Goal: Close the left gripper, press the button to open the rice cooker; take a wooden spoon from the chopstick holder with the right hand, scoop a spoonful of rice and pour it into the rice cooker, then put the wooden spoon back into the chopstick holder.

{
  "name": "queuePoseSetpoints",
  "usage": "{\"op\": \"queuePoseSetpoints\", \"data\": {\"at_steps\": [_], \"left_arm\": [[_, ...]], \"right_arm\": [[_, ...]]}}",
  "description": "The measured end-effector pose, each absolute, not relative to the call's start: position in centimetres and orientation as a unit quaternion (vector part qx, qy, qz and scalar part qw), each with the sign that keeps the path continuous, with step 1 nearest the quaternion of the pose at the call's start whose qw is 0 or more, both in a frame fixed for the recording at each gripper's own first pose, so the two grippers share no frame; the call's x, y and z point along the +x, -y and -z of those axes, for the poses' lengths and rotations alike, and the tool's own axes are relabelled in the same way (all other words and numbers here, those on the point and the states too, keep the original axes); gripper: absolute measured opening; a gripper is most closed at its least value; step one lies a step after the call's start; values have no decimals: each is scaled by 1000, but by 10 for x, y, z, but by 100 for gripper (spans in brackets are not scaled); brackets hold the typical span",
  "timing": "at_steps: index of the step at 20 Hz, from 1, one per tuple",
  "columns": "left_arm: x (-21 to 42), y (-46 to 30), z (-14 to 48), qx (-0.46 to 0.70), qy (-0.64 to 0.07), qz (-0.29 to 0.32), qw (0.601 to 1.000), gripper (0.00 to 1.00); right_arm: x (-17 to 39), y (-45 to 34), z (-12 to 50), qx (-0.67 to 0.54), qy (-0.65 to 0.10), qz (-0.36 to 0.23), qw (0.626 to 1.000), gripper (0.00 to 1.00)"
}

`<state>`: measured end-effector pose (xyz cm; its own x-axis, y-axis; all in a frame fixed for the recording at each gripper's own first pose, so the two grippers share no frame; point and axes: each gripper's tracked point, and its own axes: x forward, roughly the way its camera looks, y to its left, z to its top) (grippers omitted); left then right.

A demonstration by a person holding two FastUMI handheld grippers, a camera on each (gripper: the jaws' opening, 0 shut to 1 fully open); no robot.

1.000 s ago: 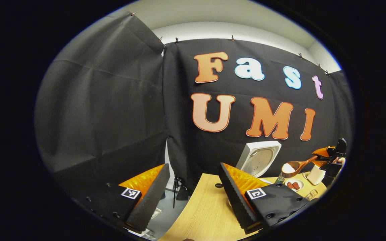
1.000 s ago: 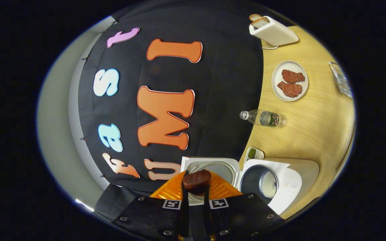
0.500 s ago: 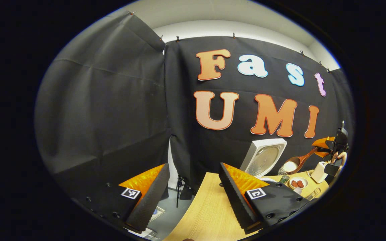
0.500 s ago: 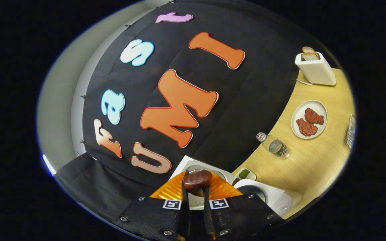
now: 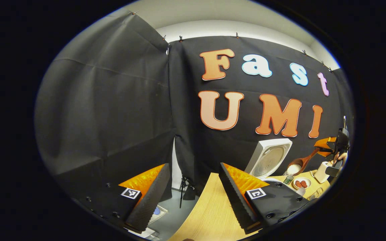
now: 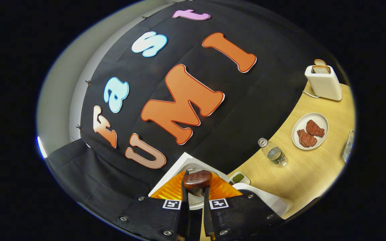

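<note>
Left gripper [image 5: 193, 190]: seen in the left gripper view, its two fingers stand wide apart and hold nothing. It hangs over the near-left edge of the wooden table [image 5: 209, 214], well apart from the rice cooker.

Right gripper [image 6: 194, 201]: in the right gripper view its fingers are close together and clamp the handle of the wooden spoon [image 6: 197, 180] between them. In the left gripper view the same gripper [image 5: 327, 147] is far off, to the right of the rice cooker and above the table, with a hand [image 5: 340, 156] behind it.

Wooden spoon: in the left gripper view the spoon [image 5: 302, 164] goes down and to the left from the right gripper; its bowl carries white rice and is just beside the right side of the open lid.

Rice cooker [image 6: 263, 197]: white, on the table, its lid [image 5: 269, 159] is raised and leans back toward the black cloth. In the right gripper view its body is mostly hidden behind the fingers.

Small dish [image 6: 237, 177]: with something green, touching or almost touching the rice cooker on the far side.

Bottle [image 6: 272, 152]: clear, standing on the table, to the right of the rice cooker.

Plate [image 6: 310, 130]: white, with two red-brown pieces, farther right than the bottle.

Toaster [image 6: 323, 83]: white, with bread slices in it, the farthest from the rice cooker, near the cloth.

Chopstick holder: I cannot tell where it is.
</note>
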<state>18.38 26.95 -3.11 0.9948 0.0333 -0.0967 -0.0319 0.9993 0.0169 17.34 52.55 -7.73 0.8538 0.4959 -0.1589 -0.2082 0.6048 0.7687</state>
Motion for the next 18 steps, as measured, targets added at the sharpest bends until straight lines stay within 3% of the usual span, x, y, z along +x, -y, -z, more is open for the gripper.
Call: {"op": "queuePoseSetpoints", "data": {"at_steps": [18], "left_arm": [[188, -266, 35, 9, -55, -16, 998, 99]], "right_arm": [[166, -539, 67, 308, -161, -229, 909, 16]]}}
